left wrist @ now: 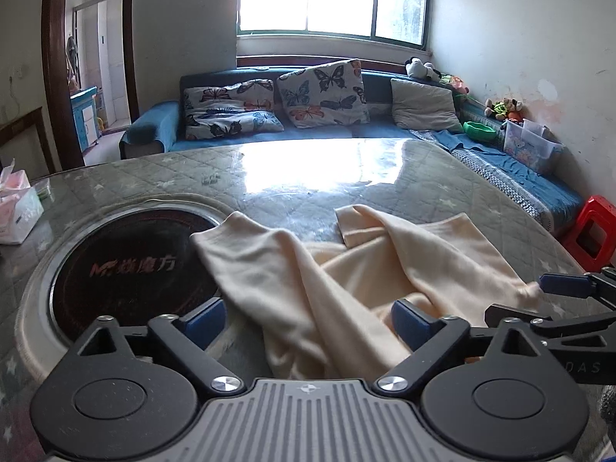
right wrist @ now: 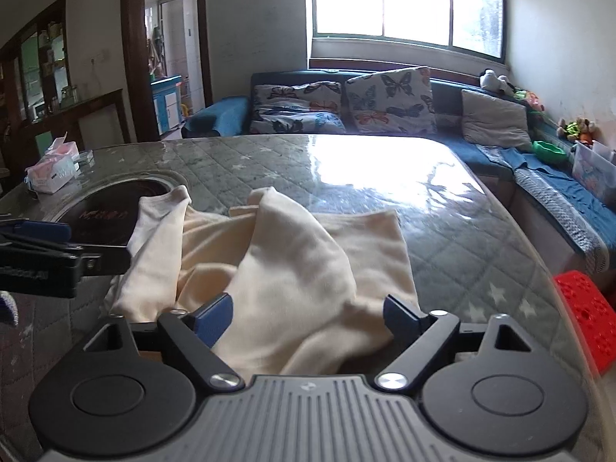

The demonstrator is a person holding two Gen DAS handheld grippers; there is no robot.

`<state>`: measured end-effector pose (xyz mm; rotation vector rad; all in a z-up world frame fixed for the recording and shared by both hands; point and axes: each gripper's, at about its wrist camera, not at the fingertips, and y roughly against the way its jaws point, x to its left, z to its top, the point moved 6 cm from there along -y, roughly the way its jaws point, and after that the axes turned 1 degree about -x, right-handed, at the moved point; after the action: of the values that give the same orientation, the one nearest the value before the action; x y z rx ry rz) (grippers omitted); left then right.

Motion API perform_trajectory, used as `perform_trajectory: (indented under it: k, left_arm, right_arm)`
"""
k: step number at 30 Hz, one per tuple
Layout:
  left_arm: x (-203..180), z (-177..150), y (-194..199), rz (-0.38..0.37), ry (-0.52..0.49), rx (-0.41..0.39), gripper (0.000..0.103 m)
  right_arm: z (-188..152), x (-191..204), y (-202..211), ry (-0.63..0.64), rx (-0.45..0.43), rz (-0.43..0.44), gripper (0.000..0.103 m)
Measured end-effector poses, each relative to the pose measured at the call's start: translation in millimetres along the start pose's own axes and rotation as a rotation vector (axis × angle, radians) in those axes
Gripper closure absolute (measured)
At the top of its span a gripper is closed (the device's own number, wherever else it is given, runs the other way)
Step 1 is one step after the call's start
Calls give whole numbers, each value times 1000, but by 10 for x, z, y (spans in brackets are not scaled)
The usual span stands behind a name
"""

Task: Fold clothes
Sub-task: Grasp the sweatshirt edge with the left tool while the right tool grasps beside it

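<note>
Cream knit garment point(left wrist: 338, 281) rumpled on quilted glass-topped bench point(left wrist: 154, 177), far half bare, left tongs point(left wrist: 308, 319) and right tongs point(right wrist: 308, 315) both spread wide astride its near edge.

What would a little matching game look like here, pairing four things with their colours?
Things:
1. garment
2. stool
3. bowl
4. tissue box

Colours:
a. green
b. pink and white
c. cream
d. red

Pairs: 1-c, 2-d, 3-a, 4-b
</note>
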<state>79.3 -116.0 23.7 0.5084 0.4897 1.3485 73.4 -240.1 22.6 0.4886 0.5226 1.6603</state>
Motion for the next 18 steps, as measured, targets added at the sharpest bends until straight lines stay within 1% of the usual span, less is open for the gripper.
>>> perform_trajectory:
  k: [2, 4, 9, 12, 15, 16, 17, 18]
  left_arm:
    - [7, 52, -113, -4, 6, 12, 15]
    - [20, 96, -225, 9, 9, 20, 18]
    - [60, 181, -457, 16, 10, 39, 19]
    - [91, 201, -569, 18, 21, 60, 22]
    - [131, 192, -644, 16, 39, 79, 35]
    - [141, 180, -661, 14, 44, 87, 43]
    - [150, 166, -681, 10, 45, 94, 47]
    - [158, 154, -694, 7, 46, 99, 54]
  right_arm:
    - [80, -3, -93, 7, 3, 9, 20]
    - [154, -1, -192, 13, 11, 22, 22]
    - [361, 53, -464, 51, 22, 54, 25]
    - [472, 124, -642, 72, 28, 81, 28]
    - [561, 203, -815, 93, 36, 111, 29]
    - [577, 227, -872, 99, 41, 116, 30]
    - [591, 251, -929, 104, 46, 120, 30]
    - [606, 274, -986, 109, 51, 124, 32]
